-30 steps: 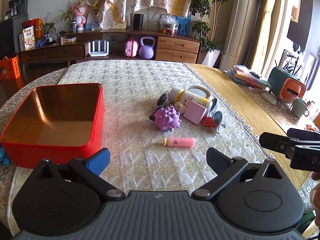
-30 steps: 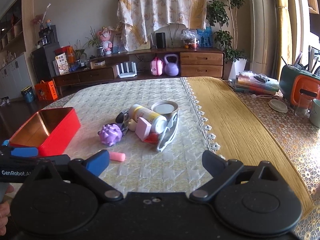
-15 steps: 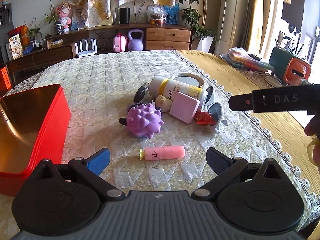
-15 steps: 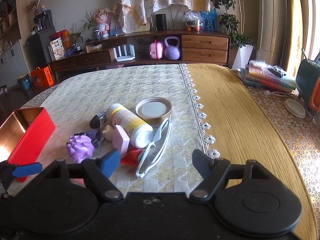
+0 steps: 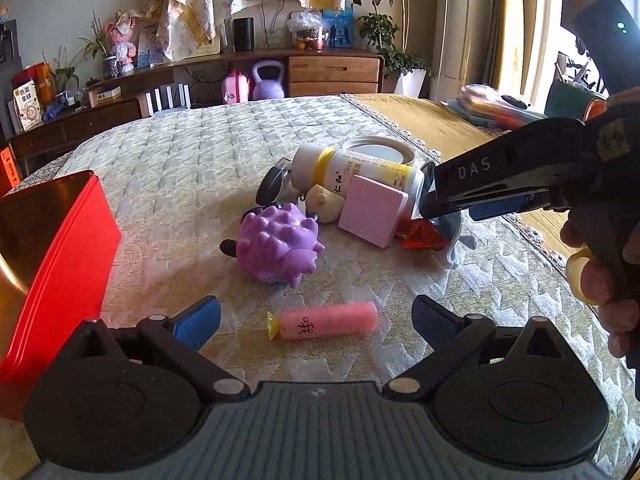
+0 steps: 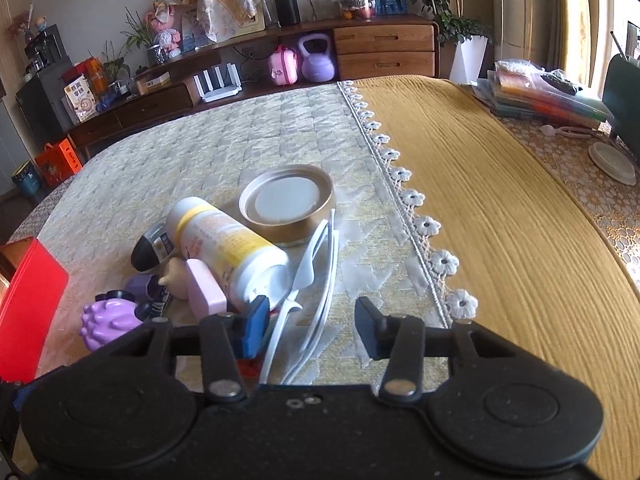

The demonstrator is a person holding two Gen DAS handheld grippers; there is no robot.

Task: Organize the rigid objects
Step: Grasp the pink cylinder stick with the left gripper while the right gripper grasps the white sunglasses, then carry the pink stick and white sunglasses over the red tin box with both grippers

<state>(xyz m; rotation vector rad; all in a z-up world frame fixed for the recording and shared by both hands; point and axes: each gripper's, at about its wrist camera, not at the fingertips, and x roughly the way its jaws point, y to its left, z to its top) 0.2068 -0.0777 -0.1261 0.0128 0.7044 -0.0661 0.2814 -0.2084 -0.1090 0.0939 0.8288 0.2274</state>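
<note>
My left gripper [image 5: 316, 318] is open, its fingers on either side of a pink foam roll [image 5: 326, 320] lying on the quilted cloth. Beyond it lie a purple spiky toy [image 5: 278, 246], a pink block [image 5: 372, 210], a white bottle with a yellow band [image 5: 352, 170] and a round gold tin [image 5: 380, 150]. My right gripper [image 6: 310, 326] is open over white plastic tongs [image 6: 316, 276], close beside the bottle [image 6: 228, 246] and the tin [image 6: 286, 204]. It also shows in the left wrist view [image 5: 496, 184], reaching into the pile. A red tin box [image 5: 48, 252] stands left.
The yellow runner [image 6: 500, 208] with a lace edge lies right of the pile. A stack of bags [image 6: 548, 94] and a small dish [image 6: 614, 162] sit at the far right. A low wooden cabinet [image 6: 280, 60] stands behind the table.
Both grippers have moved forward and down toward the pile. The left one now straddles the pink roll. The right one has narrowed its opening and come over the tongs.
</note>
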